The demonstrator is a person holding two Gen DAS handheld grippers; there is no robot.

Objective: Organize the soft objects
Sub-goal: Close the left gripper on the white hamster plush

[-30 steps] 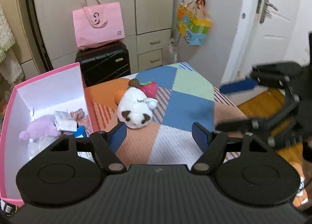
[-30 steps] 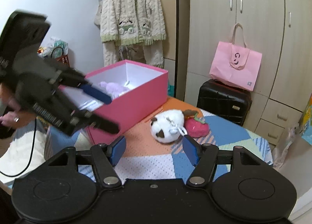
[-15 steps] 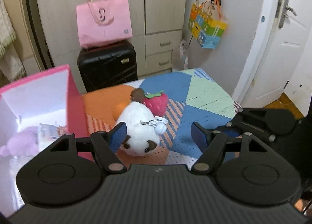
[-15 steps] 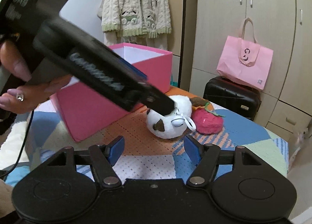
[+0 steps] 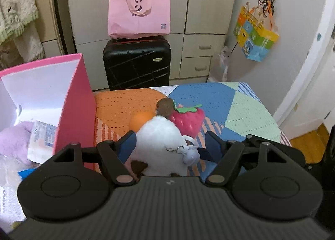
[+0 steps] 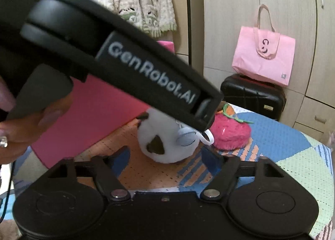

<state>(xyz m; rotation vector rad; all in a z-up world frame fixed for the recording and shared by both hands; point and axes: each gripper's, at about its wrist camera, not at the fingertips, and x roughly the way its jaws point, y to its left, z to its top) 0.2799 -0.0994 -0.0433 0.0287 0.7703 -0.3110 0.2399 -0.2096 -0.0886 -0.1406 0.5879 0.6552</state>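
A white plush (image 5: 159, 141) with brown ears and a keyring lies on the patchwork blanket (image 5: 209, 97). My left gripper (image 5: 169, 145) is open and straddles it; its left finger (image 5: 127, 145) grazes the fur and the right one stands apart. A pink strawberry plush (image 5: 188, 118) and an orange plush (image 5: 142, 120) lie just behind it. My right gripper (image 6: 166, 156) has its jaws opening with nothing between them, and the white plush (image 6: 165, 139) is just past its tips. The left gripper's black body (image 6: 146, 68) crosses that view. A pink box (image 5: 73, 102) holds a purple plush (image 5: 14, 137).
A black suitcase (image 5: 137, 64) with a pink tote bag (image 5: 139, 12) stands behind the bed against the wardrobe. A colourful bag (image 5: 255, 37) hangs on the wall at right. The bed's right edge drops to wooden floor (image 5: 307, 145). A hand (image 6: 21, 127) holds the left gripper.
Both grippers came down and closer to the white plush, and the left one now straddles it. The right jaws spread wider. The left gripper's body now fills the upper left of the right view.
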